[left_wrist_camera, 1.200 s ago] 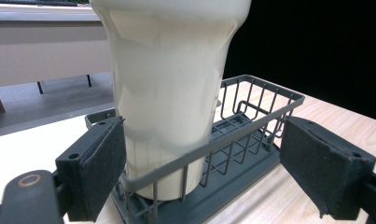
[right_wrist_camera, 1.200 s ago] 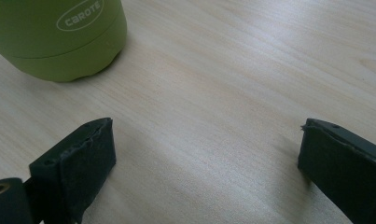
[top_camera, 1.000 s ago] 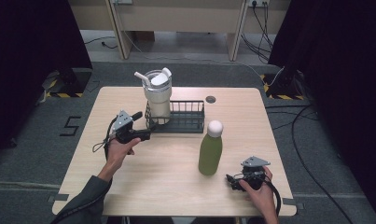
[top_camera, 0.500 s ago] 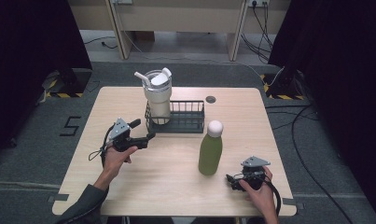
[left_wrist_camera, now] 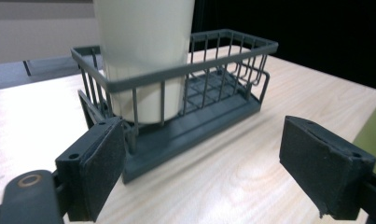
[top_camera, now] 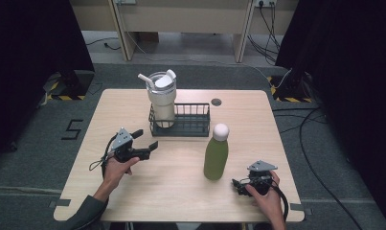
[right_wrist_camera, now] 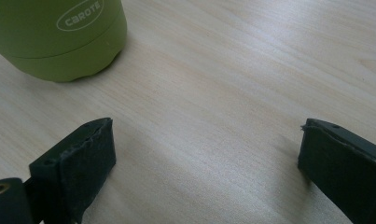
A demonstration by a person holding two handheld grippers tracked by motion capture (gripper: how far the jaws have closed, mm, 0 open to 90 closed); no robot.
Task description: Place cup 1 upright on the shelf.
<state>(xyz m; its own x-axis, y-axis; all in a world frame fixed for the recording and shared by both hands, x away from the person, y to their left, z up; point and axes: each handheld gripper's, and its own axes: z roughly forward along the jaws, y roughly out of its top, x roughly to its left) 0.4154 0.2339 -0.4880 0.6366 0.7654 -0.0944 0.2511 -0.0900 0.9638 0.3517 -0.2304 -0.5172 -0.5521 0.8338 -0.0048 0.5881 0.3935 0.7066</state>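
Observation:
A dark wire basket (top_camera: 190, 128) stands at the table's middle back, and a cream tumbler (top_camera: 162, 98) with a lid and straw stands in its left end. A green bottle (top_camera: 215, 155) with a white cap is upright in front of the basket, to the right. My left gripper (top_camera: 146, 139) is open, just left of the basket and pointing at it. In the left gripper view, the basket (left_wrist_camera: 176, 70) and tumbler (left_wrist_camera: 143, 46) sit beyond the open gripper (left_wrist_camera: 204, 158). My right gripper (top_camera: 236, 186) is open, low on the table right of the bottle (right_wrist_camera: 59, 42), nothing between its pads (right_wrist_camera: 90, 154).
A small dark round spot (top_camera: 216, 102) sits in the tabletop behind the basket. The wooden table (top_camera: 257, 129) has bare wood on both sides and along the front. Cables (top_camera: 315, 143) lie on the grey floor to the right.
My left gripper has drawn back a little from the basket toward the person, still open. The right gripper, bottle, basket and tumbler have not moved.

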